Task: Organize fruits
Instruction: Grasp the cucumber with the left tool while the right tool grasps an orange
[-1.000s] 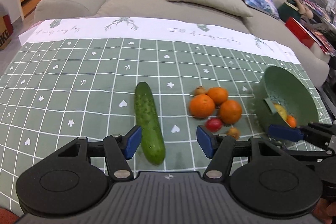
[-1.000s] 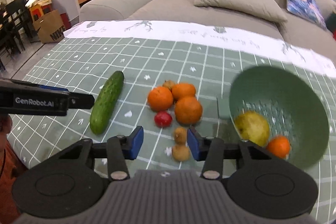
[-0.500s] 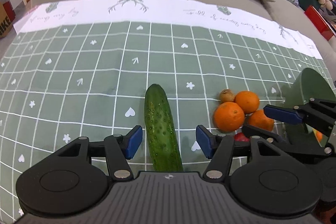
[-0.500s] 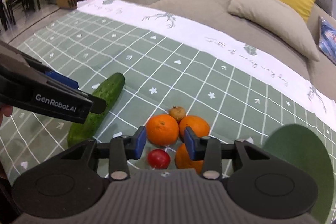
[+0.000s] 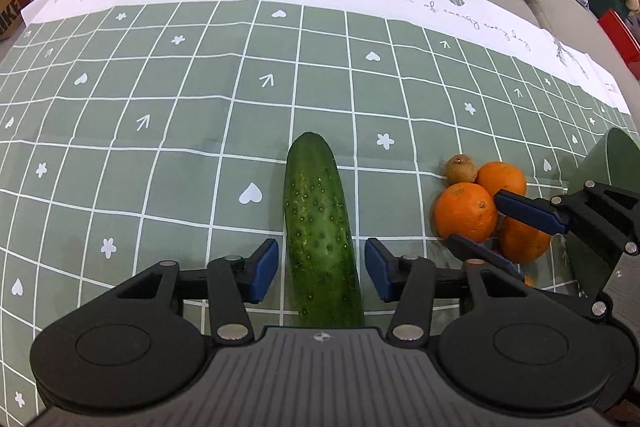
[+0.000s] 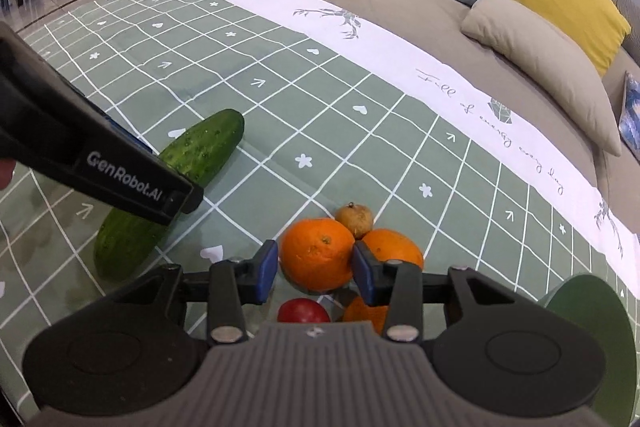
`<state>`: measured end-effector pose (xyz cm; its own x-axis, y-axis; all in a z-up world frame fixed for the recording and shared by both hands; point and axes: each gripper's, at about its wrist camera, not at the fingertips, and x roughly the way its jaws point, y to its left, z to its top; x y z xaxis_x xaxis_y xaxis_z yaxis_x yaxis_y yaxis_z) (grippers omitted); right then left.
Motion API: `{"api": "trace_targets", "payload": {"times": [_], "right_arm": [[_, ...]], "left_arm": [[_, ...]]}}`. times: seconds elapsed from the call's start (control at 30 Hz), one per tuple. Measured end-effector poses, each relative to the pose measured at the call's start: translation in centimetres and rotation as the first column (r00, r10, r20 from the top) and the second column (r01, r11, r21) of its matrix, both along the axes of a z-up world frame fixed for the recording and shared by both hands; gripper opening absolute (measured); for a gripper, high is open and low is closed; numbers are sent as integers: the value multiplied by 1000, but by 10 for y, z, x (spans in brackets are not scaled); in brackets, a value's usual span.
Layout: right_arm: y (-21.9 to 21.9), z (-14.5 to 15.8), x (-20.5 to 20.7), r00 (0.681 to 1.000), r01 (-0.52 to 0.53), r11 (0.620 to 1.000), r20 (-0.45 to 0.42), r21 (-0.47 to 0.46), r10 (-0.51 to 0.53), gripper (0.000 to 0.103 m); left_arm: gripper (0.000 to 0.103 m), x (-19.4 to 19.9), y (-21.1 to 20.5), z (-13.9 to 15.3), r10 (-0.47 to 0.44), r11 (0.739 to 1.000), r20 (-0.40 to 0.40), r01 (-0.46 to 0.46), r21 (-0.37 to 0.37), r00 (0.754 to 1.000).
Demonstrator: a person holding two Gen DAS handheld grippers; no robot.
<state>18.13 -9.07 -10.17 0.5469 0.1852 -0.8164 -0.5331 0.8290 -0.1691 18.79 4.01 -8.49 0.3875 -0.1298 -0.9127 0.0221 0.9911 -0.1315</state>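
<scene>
Closing in: both grippers dropped lower than a second ago
left gripper (image 5: 321, 270): jaws closing around cucumber (image 5: 318, 223), small gaps left
right gripper (image 6: 315, 271): jaws opening, straddling orange (image 6: 316, 253), not clamped
bowl (image 6: 592, 331): beside the oranges, waiting

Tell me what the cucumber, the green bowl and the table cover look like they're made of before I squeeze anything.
Cucumber: looks like real produce; dark skin with small bumps and a dull sheen.
Green bowl: probably plastic; smooth, matte, even colour, though only its rim shows.
Table cover: thin printed sheet, fabric or coated cloth; it shows fold creases and a faint sheen, so I can't say which.
</scene>
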Motion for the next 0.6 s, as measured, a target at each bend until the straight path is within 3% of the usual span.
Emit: {"api": "trace_targets", "payload": {"times": [0.13, 0.33, 0.6], "right_arm": [[3, -5, -1, 1000, -13, 999, 21, -36, 14, 40], [7, -6, -4, 998, -36, 997, 55, -74, 40, 36], [4, 20, -14, 996, -46, 999, 80, -21, 48, 35]], "left_arm": [[42, 2, -2, -4, -1, 1000, -8, 1, -2, 1000], [40, 1, 1, -3, 9, 1000, -19, -9, -15, 1000], [40, -21, 6, 10, 28, 999, 2, -28, -31, 1000]]}}
